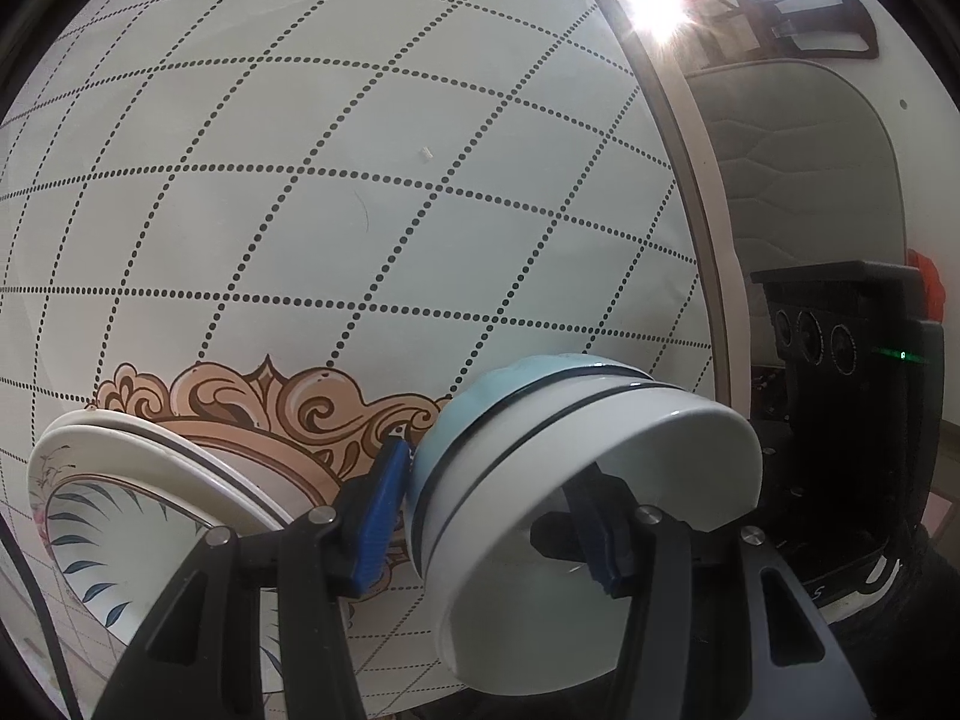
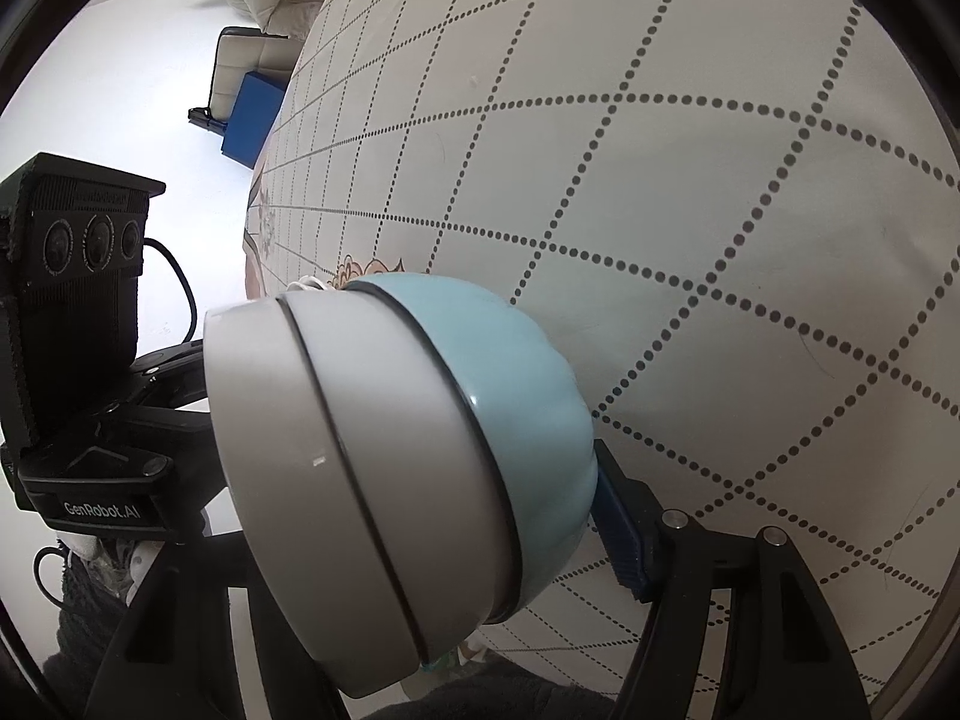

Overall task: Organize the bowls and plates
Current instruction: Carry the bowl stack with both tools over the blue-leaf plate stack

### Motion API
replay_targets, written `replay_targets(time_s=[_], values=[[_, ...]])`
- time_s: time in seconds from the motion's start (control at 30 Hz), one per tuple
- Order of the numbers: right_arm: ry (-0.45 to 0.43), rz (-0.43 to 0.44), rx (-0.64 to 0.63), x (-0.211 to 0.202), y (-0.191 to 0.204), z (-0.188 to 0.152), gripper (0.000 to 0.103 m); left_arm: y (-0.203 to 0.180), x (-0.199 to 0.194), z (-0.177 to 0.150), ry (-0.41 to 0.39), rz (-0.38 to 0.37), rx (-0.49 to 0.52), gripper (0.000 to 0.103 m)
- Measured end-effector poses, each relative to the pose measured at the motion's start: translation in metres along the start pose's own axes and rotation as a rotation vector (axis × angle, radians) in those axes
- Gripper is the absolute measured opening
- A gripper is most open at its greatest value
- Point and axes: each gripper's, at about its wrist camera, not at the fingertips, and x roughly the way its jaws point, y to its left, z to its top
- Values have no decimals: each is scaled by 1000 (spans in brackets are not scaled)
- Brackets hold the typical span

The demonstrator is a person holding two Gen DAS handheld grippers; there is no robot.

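"GenRobot.AI" is being shown on the left gripper (image 2: 102, 510); nested bowls (image 2: 384, 468), white and blue, are being grasped by both grippers' jaws.

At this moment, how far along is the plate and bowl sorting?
Done: three bowls are nested, and plates sit stacked on the table. In hand: both the left gripper and right gripper clamp the bowl stack, tilted on its side. Left: setting it down.

Round table (image 1: 372, 192) covered in a pale cloth printed with a dotted diamond grid and a tan scrollwork border. A stack of white floral-patterned plates (image 1: 120, 516) rests on it near the edge.
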Motion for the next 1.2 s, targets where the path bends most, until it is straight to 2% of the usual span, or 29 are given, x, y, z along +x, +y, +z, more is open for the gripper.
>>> replay_targets(time_s=[0.63, 0.9, 1.2], values=[[42, 75, -73, 10, 61, 4, 71, 26, -52, -23, -66, 56, -57, 49], [70, 89, -126, 33, 109, -1, 71, 60, -86, -47, -115, 69, -114, 49], [99, 91, -159, 79, 156, -15, 71, 108, -110, -80, -137, 82, -140, 49]])
